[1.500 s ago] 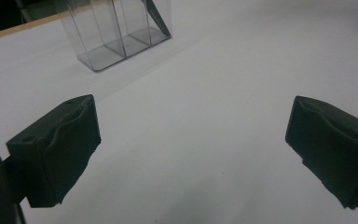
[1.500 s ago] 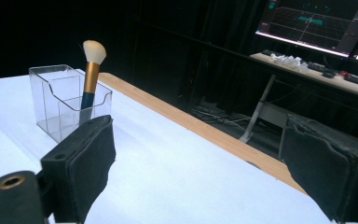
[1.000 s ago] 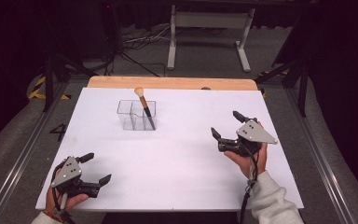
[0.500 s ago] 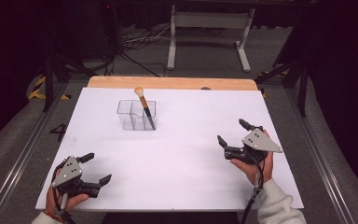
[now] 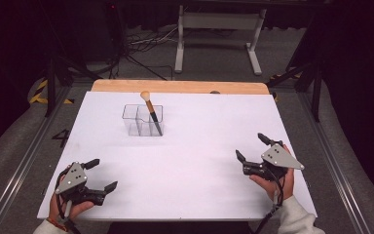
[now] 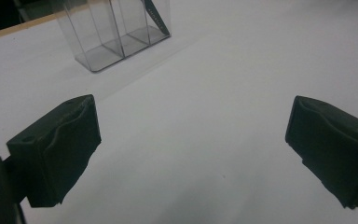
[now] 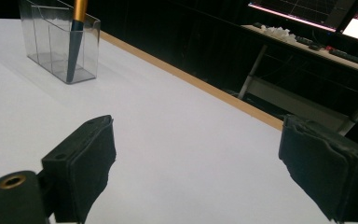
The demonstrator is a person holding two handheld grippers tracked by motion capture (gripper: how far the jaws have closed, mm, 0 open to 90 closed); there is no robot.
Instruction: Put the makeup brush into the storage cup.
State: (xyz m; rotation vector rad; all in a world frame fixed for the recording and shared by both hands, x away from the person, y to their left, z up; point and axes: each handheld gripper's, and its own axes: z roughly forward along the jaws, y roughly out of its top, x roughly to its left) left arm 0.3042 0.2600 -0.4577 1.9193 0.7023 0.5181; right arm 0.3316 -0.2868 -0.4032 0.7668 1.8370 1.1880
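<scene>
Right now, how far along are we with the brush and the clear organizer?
Done, by the look of it: the makeup brush stands tilted in the right end compartment of the clear organizer, bristles up. In hand: nothing; the left gripper and right gripper are both open over the white table, near its front corners. No other loose item is visible, so nothing obvious remains.

The table [image 5: 185,161] has a smooth, matt white top with a bare wood edge [image 5: 180,87]; the organiser [image 5: 142,120] is clear glossy plastic; the brush [image 5: 151,113] has a glossy black-and-gold handle; the gripper pads [image 6: 58,149] look matt black and rubbery.
</scene>
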